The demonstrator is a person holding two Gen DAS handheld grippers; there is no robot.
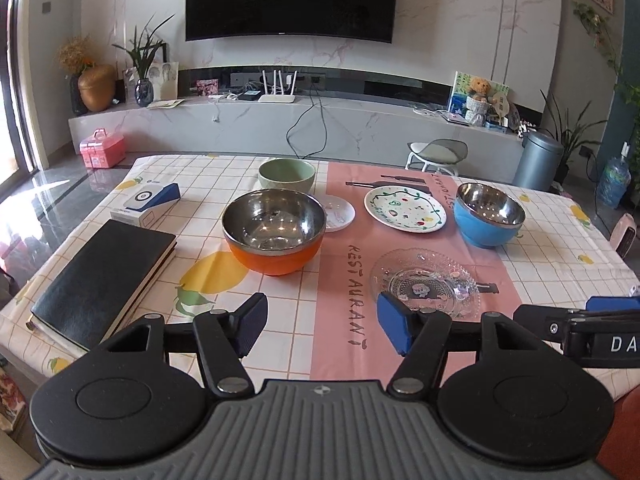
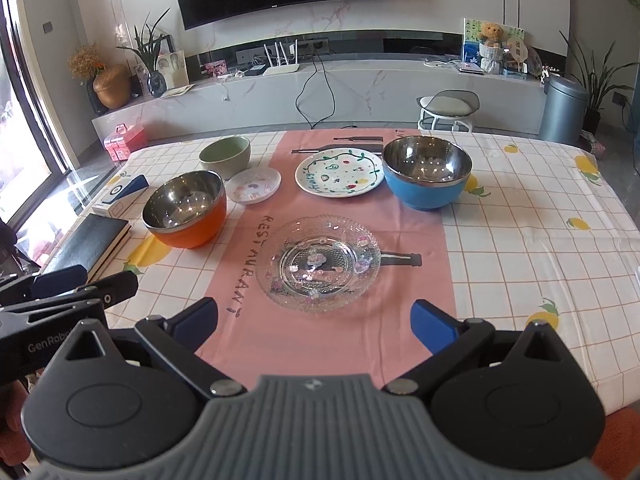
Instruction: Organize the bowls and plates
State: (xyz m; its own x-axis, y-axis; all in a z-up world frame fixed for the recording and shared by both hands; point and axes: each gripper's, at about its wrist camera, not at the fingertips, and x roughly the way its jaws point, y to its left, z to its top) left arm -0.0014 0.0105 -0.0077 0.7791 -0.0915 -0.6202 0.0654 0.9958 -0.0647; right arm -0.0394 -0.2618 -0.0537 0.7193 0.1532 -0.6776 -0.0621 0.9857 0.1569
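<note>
On the table stand an orange steel-lined bowl (image 1: 273, 234) (image 2: 185, 209), a blue steel-lined bowl (image 1: 489, 215) (image 2: 426, 172), a green bowl (image 1: 285, 175) (image 2: 225, 156), a small white saucer (image 1: 339, 213) (image 2: 253, 185), a painted white plate (image 1: 405, 209) (image 2: 339, 172) and a clear glass plate (image 1: 425, 288) (image 2: 319, 265). My left gripper (image 1: 322, 330) is open and empty above the near table edge, in front of the orange bowl. My right gripper (image 2: 316, 326) is open and empty just in front of the glass plate.
A black notebook (image 1: 104, 280) (image 2: 90, 242) and a white-and-blue box (image 1: 146, 204) (image 2: 120, 196) lie at the table's left side. The right gripper's fingers (image 1: 580, 320) show at the left view's right edge. A stool (image 2: 448, 110) and a bin (image 2: 562, 108) stand beyond the table.
</note>
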